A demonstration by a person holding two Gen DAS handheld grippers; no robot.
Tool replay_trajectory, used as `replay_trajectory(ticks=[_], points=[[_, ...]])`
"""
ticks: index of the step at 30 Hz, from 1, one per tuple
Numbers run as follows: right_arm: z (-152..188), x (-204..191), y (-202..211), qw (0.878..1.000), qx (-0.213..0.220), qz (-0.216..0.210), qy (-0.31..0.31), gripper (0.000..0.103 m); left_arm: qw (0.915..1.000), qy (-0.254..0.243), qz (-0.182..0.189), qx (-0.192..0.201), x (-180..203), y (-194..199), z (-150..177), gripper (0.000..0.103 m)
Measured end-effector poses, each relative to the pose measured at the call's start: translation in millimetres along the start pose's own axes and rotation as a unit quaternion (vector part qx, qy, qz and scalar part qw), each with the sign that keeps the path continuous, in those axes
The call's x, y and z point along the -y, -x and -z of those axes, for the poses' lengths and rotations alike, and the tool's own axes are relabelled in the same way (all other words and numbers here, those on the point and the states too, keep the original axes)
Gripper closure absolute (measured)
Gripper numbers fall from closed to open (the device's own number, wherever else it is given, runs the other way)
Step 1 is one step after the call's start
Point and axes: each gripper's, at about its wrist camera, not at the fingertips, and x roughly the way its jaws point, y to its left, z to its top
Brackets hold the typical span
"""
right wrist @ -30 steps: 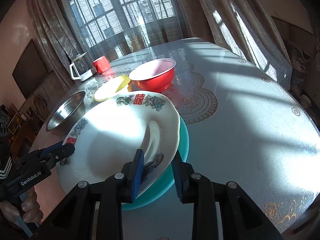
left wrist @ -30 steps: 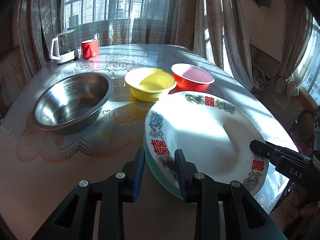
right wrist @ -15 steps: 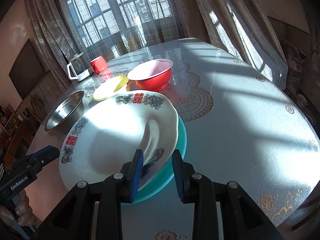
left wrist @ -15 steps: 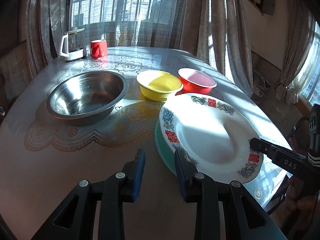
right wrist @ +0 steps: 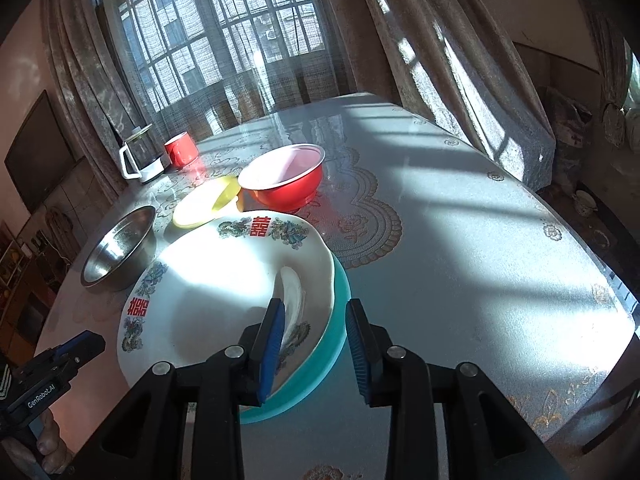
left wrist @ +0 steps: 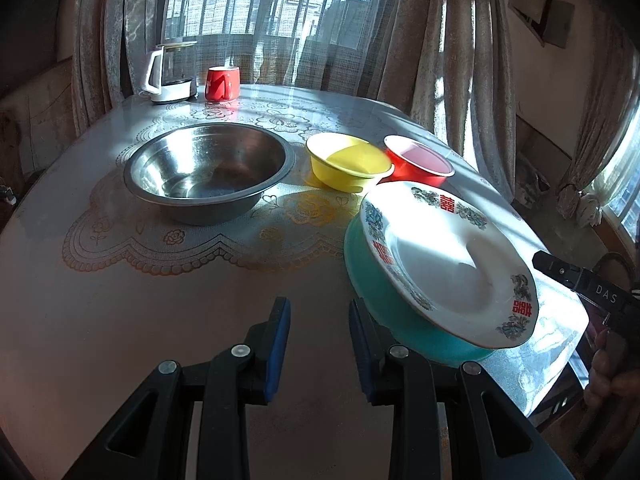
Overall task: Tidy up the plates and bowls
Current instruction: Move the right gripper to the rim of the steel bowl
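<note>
White plate (right wrist: pixel 224 280) stacked on teal plate (right wrist: pixel 338 320); right gripper (right wrist: pixel 314 340) fingers just opening, seemingly released; left gripper (left wrist: pixel 320 340) narrow, empty.

The left tool (left wrist: pixel 319 344) filled the lower middle of its own frame, its blue-padded jaws parted with nothing between them. The right tool (right wrist: pixel 315 346) sat likewise at the bottom centre, jaws having just been opening and spread apart. A hand (right wrist: pixel 24 450) gripped the left tool's handle at the lower left corner.
</note>
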Motion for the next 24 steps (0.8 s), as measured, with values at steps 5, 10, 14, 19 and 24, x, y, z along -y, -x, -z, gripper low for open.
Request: replay_trajectory(ticks=[5,10,14,19,24], points=[[-5,-8,4,1.000,0.004,-0.018,0.004,0.068,0.9997,0.022,-0.007,-0.005,-17,0,5,0.072],[-7,-25,3,0.998,-0.002,-0.056,0.012,0.067,0.9987,0.044,-0.025,-0.010,-39,2,10,0.066],[-10,-45,-2,0.996,-0.011,-0.086,0.030,0.067,0.9970,0.065,-0.042,-0.008,-59,7,13,0.062],[-8,-74,-10,0.991,-0.025,-0.114,0.058,0.066,0.9932,0.099,-0.060,-0.012,-86,11,16,0.061],[-2,-100,-19,0.986,-0.045,-0.138,0.087,0.066,0.9889,0.121,-0.085,-0.012,-109,14,20,0.059]])
